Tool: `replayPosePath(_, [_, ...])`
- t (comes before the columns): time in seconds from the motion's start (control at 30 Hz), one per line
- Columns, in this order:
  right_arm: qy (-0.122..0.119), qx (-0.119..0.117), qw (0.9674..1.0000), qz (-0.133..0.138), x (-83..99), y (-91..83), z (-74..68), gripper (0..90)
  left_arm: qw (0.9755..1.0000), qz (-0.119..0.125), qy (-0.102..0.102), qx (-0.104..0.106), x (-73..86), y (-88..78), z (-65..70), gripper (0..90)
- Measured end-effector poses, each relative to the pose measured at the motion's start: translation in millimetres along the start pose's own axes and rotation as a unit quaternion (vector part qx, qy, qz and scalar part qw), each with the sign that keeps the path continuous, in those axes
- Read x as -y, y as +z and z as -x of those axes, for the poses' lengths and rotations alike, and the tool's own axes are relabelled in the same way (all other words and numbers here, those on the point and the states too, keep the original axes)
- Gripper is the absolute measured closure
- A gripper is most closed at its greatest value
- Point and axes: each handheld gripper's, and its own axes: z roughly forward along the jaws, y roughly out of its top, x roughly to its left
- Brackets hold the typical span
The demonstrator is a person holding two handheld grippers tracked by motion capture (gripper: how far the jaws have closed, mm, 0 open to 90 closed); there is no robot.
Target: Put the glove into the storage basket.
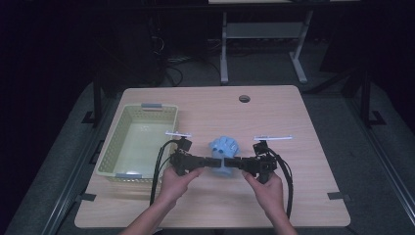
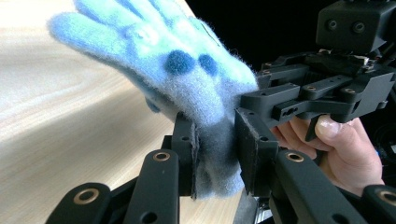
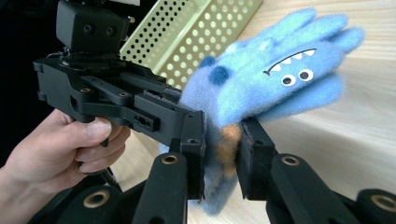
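Note:
A fuzzy blue glove (image 1: 224, 148) with dark blue spots, googly eyes and a toothy mouth hangs just above the wooden table (image 1: 293, 122), held at its cuff from both sides. My left gripper (image 1: 209, 161) comes in from the left and is shut on the cuff; in the left gripper view the glove (image 2: 177, 65) is pinched between my jaws. From the right, my right gripper (image 1: 234, 162) is shut on the same cuff, and the glove (image 3: 275, 74) fans out beyond it. Each gripper view shows the other gripper and the hand holding it.
A pale green perforated basket (image 1: 161, 113) stands on the left part of the table, left of my left gripper, and appears again as the basket (image 3: 187, 32) behind the left gripper. A round cable hole (image 1: 244, 98) lies near the far edge.

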Motion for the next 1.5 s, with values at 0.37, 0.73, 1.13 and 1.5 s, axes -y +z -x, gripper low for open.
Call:
replayPosePath(0.37, [-0.012,-0.012,0.9999,0.001,-15.4,5.0,-13.4,74.3,0.9999,0.010,0.008,0.000,-9.1,-19.4,4.9,70.1])
replayPosePath(0.73, [-0.024,-0.021,0.9995,-0.004,-29.5,14.4,-24.8,74.3,0.9999,0.016,0.004,0.002,-14.9,-37.0,2.4,70.1])
replayPosePath(1.13, [-0.031,-0.034,0.9989,-0.009,-46.1,26.3,-36.6,74.4,0.9997,0.024,0.002,0.003,-24.6,-58.3,-1.3,70.3])
replayPosePath(1.5, [-0.038,-0.048,0.9980,-0.018,-61.3,39.6,-47.6,74.4,0.9994,0.034,0.003,0.000,-30.7,-79.7,-3.7,70.4])
